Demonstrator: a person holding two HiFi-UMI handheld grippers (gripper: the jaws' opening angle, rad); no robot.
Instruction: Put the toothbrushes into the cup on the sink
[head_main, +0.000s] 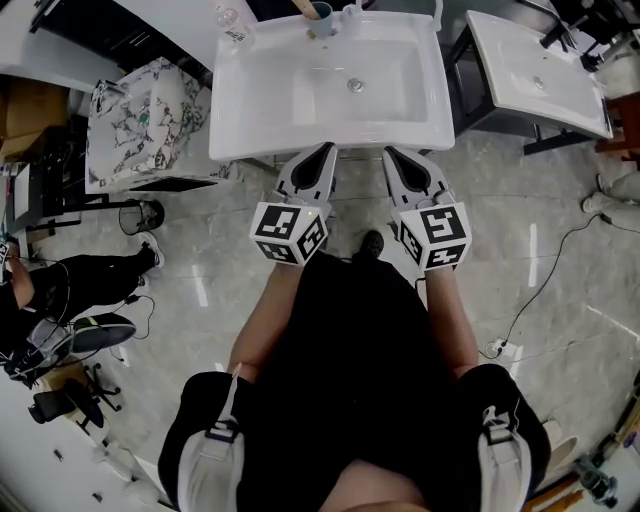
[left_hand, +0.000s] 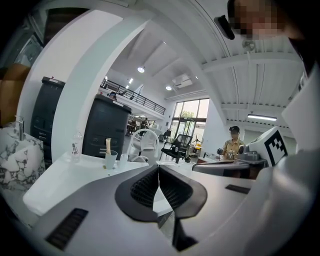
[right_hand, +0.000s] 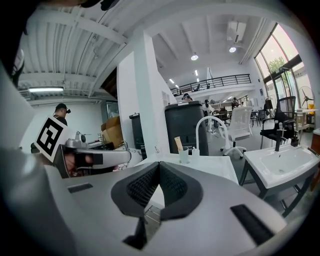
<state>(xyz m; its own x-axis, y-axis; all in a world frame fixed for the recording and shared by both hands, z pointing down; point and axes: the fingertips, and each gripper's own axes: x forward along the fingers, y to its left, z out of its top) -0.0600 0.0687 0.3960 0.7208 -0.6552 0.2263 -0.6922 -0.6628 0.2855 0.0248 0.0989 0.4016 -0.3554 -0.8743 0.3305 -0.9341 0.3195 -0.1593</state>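
Observation:
A pale blue cup (head_main: 321, 12) stands at the back rim of the white sink (head_main: 240, 110), with a tan toothbrush handle (head_main: 305, 6) sticking out of it. The same cup (left_hand: 110, 159) with its brush (left_hand: 108, 145) shows far off in the left gripper view, and the cup (right_hand: 184, 154) and brush (right_hand: 178, 143) again in the right gripper view. My left gripper (head_main: 326, 150) and right gripper (head_main: 390, 153) hang side by side just short of the sink's front edge. Both are shut, jaws meeting with nothing between them (left_hand: 159, 170) (right_hand: 159, 165).
A curved white faucet (right_hand: 212, 131) rises behind the cup, with a clear bottle (left_hand: 76, 148) at the sink's back left. A second sink (head_main: 535, 70) stands to the right, a marble-patterned cabinet (head_main: 140, 120) to the left. A person stands in the distance (left_hand: 233, 144). Cables cross the tiled floor (head_main: 545, 270).

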